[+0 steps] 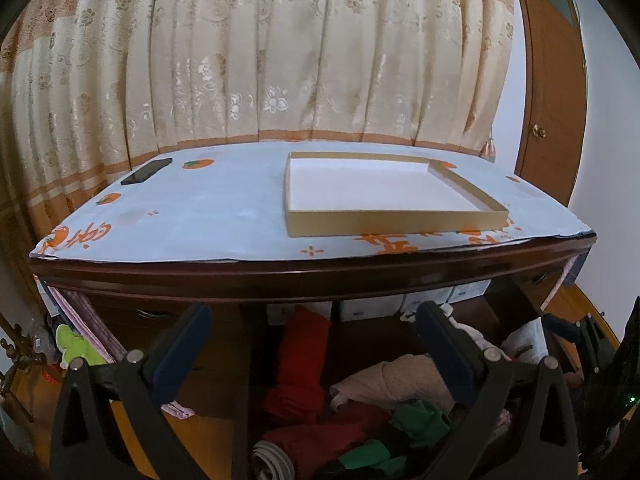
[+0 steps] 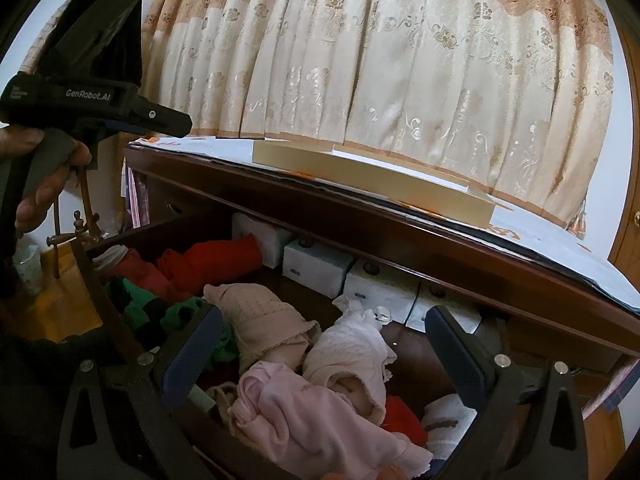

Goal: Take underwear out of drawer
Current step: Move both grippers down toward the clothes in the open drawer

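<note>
Both grippers, left gripper (image 1: 312,332) and right gripper (image 2: 324,344), jaws spread, poised over open drawer (image 2: 404,344) to grab pink underwear (image 2: 304,412)

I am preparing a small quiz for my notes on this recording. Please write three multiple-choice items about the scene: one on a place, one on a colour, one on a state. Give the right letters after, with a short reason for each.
1. Where does the shallow box stand?
A. inside the drawer
B. on top of the dresser
C. on the floor

2. What colour is the long garment between the fingers of the left gripper?
A. red
B. blue
C. yellow

3. How is the right gripper over the drawer?
A. shut on a pink garment
B. shut on nothing
C. open, holding nothing

Answers:
1 B: the box rests on the light cloth that covers the dresser top.
2 A: it is plainly red.
3 C: its fingers stand wide apart above the pink underwear.
</note>
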`<control>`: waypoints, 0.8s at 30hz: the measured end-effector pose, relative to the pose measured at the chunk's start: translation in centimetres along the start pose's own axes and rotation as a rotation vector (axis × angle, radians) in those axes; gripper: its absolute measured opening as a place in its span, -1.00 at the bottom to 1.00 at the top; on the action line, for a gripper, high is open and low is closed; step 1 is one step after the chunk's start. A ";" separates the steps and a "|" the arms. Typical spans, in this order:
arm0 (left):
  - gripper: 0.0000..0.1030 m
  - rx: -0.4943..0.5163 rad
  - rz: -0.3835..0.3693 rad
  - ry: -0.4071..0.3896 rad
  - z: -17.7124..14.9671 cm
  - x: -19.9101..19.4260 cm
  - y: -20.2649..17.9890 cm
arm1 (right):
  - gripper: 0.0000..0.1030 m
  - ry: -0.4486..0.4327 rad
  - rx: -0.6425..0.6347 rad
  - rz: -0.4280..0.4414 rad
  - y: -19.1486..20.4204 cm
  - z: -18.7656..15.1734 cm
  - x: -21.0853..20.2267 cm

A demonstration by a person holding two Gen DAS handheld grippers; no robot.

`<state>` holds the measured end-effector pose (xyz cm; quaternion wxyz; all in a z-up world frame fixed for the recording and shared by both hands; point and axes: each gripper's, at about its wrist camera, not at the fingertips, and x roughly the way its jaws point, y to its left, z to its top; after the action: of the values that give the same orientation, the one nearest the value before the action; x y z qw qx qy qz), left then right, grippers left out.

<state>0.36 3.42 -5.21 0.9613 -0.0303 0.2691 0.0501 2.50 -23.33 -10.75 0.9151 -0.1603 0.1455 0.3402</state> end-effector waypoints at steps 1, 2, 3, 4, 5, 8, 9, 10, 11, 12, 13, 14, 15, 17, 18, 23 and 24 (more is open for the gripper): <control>1.00 0.000 0.000 0.001 0.0 0.0 0.0 | 0.99 0.000 -0.002 0.001 0.0 0.0 0.0; 1.00 -0.001 0.000 0.002 0.0 0.0 0.0 | 0.99 0.001 -0.005 -0.001 0.1 -0.1 -0.1; 1.00 -0.001 -0.002 0.003 0.0 0.0 0.0 | 0.99 0.003 -0.007 -0.002 0.1 -0.1 0.0; 1.00 0.000 -0.003 0.002 -0.1 0.0 0.0 | 0.99 0.005 -0.009 0.000 0.1 -0.1 0.0; 1.00 0.001 -0.004 0.002 -0.1 0.0 0.0 | 0.99 0.006 -0.010 0.000 0.1 -0.1 0.0; 1.00 0.015 -0.018 0.010 -0.2 0.2 -0.3 | 0.99 0.015 -0.008 0.009 0.1 -0.1 0.1; 1.00 0.023 -0.020 0.013 -0.3 0.3 -0.4 | 0.99 0.026 -0.004 0.022 0.0 0.0 0.2; 1.00 0.034 -0.022 0.016 -0.3 0.5 -0.6 | 0.99 0.035 -0.005 0.028 -0.1 0.0 0.3; 1.00 0.041 -0.025 0.020 -0.4 0.6 -0.7 | 0.99 0.040 -0.007 0.031 -0.1 0.0 0.4; 1.00 0.045 -0.029 0.024 -0.4 0.7 -0.8 | 0.99 0.045 -0.008 0.032 -0.1 0.0 0.4; 1.00 0.047 -0.033 0.027 -0.4 0.9 -0.9 | 0.99 0.054 -0.010 0.035 -0.1 0.0 0.5; 1.00 0.048 -0.037 0.031 -0.5 1.0 -1.0 | 0.99 0.057 -0.013 0.034 -0.1 0.0 0.5; 1.00 0.050 -0.039 0.035 -0.5 1.2 -1.0 | 0.99 0.057 -0.016 0.032 -0.1 0.0 0.5; 1.00 0.057 -0.038 0.047 -0.6 1.5 -1.1 | 0.99 0.064 -0.021 0.033 -0.2 -0.1 0.4; 1.00 0.060 -0.039 0.053 -0.5 1.6 -1.1 | 0.99 0.067 -0.022 0.036 -0.2 -0.1 0.4; 1.00 0.070 -0.048 0.066 -0.6 2.1 -1.3 | 0.99 0.091 -0.026 0.054 -0.2 0.1 0.6; 1.00 0.074 -0.053 0.068 -0.6 2.2 -1.4 | 0.99 0.099 -0.032 0.056 -0.1 0.2 0.7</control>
<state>2.07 2.15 -6.79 0.9531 -0.0035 0.3024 0.0136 3.14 -22.92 -10.80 0.8942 -0.1877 0.1896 0.3595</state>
